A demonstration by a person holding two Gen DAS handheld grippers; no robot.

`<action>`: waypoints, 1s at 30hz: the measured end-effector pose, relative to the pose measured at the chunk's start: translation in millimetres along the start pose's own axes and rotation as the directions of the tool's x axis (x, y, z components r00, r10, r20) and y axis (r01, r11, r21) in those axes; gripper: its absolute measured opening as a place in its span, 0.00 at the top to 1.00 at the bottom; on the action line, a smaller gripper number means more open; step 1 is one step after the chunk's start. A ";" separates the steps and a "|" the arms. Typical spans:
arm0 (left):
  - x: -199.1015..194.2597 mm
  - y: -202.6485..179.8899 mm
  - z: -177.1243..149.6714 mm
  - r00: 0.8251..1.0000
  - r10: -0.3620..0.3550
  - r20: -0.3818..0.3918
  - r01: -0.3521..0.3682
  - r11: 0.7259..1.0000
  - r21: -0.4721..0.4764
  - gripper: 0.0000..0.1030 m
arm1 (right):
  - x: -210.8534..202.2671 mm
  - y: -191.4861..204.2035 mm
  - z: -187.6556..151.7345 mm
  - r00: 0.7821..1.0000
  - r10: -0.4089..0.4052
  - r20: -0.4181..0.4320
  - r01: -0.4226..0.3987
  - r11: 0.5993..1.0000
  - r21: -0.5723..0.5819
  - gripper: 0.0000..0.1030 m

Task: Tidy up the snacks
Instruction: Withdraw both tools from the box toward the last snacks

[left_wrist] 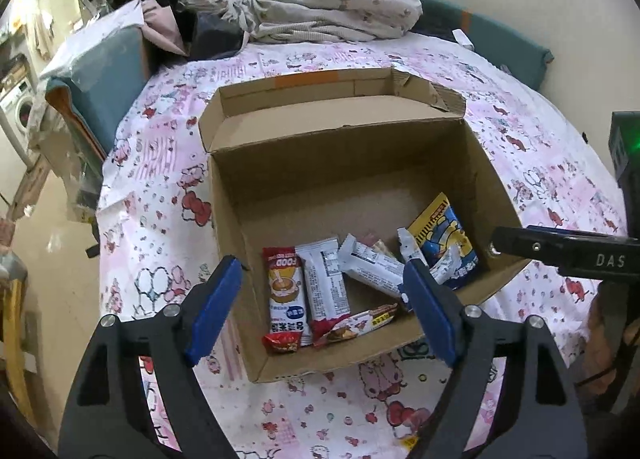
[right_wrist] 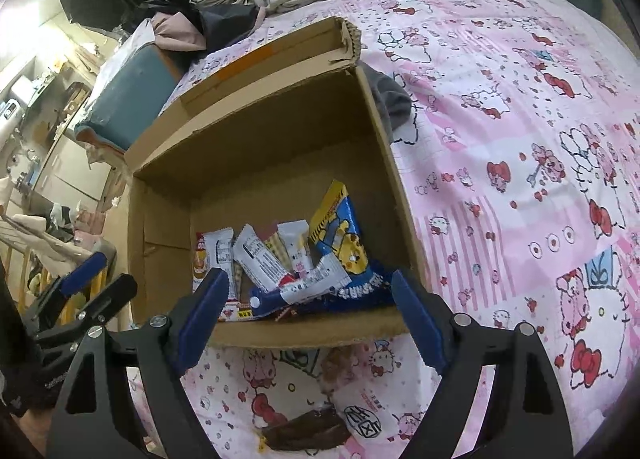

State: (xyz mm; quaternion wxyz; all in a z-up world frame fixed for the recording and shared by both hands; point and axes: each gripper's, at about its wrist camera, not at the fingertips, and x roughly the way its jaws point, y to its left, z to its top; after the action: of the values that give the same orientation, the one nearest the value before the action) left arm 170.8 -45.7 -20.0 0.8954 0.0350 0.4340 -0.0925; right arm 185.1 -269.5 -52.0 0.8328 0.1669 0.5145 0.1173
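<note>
An open cardboard box (left_wrist: 280,195) sits on the pink cartoon-print cloth (left_wrist: 160,179); it also shows in the right wrist view (right_wrist: 256,163). Several snack packets lie inside: a red-and-white packet (left_wrist: 285,291), a white bar (left_wrist: 326,279), a blue-and-yellow bag (left_wrist: 444,239), seen again in the right wrist view (right_wrist: 340,235). My left gripper (left_wrist: 320,311) is open and empty above the box's near edge. My right gripper (right_wrist: 308,315) is open and empty at the box's near wall. A brown snack packet (right_wrist: 308,433) lies on the cloth below the right gripper.
A pile of clothes (left_wrist: 332,11) lies at the far side of the bed. A teal cushion (left_wrist: 100,79) stands at the far left edge. The right gripper's body (left_wrist: 568,251) shows at the right of the left wrist view. The floor drops off on the left.
</note>
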 end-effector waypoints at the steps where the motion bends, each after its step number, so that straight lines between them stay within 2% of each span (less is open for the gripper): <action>1: -1.1 1.5 -0.5 1.000 -0.002 0.000 0.002 1.000 -0.004 0.22 | -2.2 -1.4 -1.8 1.000 -0.006 0.002 0.006 1.000 0.000 0.16; 10: -15.8 8.1 -7.9 1.000 0.000 0.006 0.001 1.000 -0.015 0.22 | -28.4 -8.2 -16.8 0.999 -0.014 0.042 0.012 0.999 0.035 0.16; 18: -30.3 4.5 -19.9 1.000 0.017 0.006 -0.017 1.000 -0.001 0.22 | -35.5 -9.5 -37.9 1.000 0.001 0.024 -0.002 0.998 0.068 0.16; 21: -28.1 1.6 -28.6 0.999 0.031 -0.013 -0.031 1.000 -0.003 0.22 | -29.5 -6.2 -46.7 1.000 -0.006 -0.008 0.007 0.999 0.052 0.16; 27: -26.9 -2.7 -45.4 0.998 0.009 -0.069 -0.011 1.000 -0.027 0.22 | -15.6 -3.2 -60.2 0.996 -0.018 -0.091 0.019 1.000 0.014 0.16; 30: -25.0 -4.8 -55.4 0.993 0.044 -0.110 -0.047 0.999 -0.022 0.22 | -9.6 -10.7 -62.9 0.992 -0.024 -0.124 0.030 0.999 0.045 0.16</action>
State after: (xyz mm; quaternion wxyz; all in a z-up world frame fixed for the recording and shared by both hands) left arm 112.0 -39.1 -34.8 0.8726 0.0388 0.4826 -0.0646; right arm 124.8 -272.9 -74.6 0.7969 0.1718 0.5698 0.1039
